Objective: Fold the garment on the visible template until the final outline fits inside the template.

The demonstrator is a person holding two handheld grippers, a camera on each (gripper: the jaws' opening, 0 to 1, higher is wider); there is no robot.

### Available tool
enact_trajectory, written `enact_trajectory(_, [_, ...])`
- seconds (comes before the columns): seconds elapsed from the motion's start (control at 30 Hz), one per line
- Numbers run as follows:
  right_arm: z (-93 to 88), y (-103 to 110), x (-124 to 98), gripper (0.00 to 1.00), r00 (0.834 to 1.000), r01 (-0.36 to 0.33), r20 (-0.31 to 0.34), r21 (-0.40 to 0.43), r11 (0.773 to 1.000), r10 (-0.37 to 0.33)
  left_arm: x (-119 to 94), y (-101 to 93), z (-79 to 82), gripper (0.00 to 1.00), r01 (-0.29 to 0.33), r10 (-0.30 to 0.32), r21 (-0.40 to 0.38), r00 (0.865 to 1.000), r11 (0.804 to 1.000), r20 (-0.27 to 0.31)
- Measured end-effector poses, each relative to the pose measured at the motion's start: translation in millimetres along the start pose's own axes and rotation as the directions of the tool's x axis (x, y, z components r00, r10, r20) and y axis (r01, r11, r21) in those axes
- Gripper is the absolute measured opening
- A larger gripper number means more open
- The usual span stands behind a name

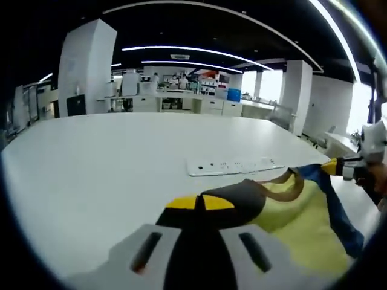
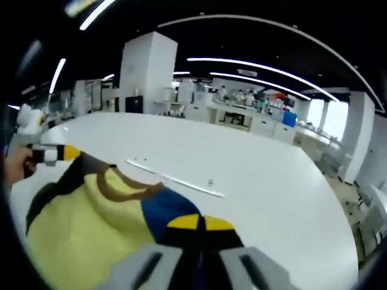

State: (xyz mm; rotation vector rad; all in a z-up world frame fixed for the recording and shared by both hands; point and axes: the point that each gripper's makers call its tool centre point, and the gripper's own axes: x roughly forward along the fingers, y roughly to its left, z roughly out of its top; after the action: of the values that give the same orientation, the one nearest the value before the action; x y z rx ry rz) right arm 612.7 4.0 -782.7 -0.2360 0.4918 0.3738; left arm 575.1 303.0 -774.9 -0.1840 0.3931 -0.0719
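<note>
Both my jaws are clamped on the yellow-and-blue garment (image 1: 302,220), left gripper (image 1: 201,205) and right gripper (image 2: 199,225) pinching its top corners just near the white strip (image 1: 236,165); risk: uneven pull skews the fold.

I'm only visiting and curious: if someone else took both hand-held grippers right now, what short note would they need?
Left hand-held gripper: shut on the shirt, at a dark part by the collar.
Right hand-held gripper: shut on the shirt's blue part.
The yellow shirt is stretched between both, lifted at those edges over the white table. A flat white strip lies further along the table.
Done: both grips taken.
Left: all folding; no fold shows yet.
</note>
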Motion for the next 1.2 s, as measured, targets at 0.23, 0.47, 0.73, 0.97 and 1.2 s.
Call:
enact_trajectory(0.23, [-22.1, 4.1, 17.9, 0.00, 0.998, 0.020, -0.059, 0.000, 1.000, -0.020, 24.3, 12.1, -23.9, 0.00, -0.066, 0.068, 0.031, 0.996, 0.997, -0.064])
enact_trajectory(0.47, [-37.1, 3.7, 26.6, 0.00, 0.995, 0.019, -0.102, 0.047, 0.999, -0.014, 37.6, 15.9, -36.2, 0.00, -0.084, 0.095, 0.107, 0.990, 0.991, -0.100])
enact_trajectory(0.73, [-40.1, 3.3, 27.1, 0.10, 0.992, -0.011, -0.121, 0.063, 0.998, 0.018, 38.9, 25.4, -39.9, 0.14, -0.106, 0.120, 0.117, 0.985, 0.987, -0.124])
enact_trajectory(0.97, [-22.1, 1.2, 13.6, 0.59, 0.995, -0.021, -0.090, 0.135, 0.991, 0.033, 18.5, 17.8, -30.5, 0.37, -0.051, 0.071, 0.178, 0.992, 0.983, -0.109])
enact_trajectory(1.2, [-9.6, 12.7, -15.3, 0.86, 0.991, -0.085, -0.090, 0.184, 0.979, 0.103, -1.0, 16.8, -24.3, 0.61, -0.002, 0.025, 0.191, 0.993, 0.982, -0.114])
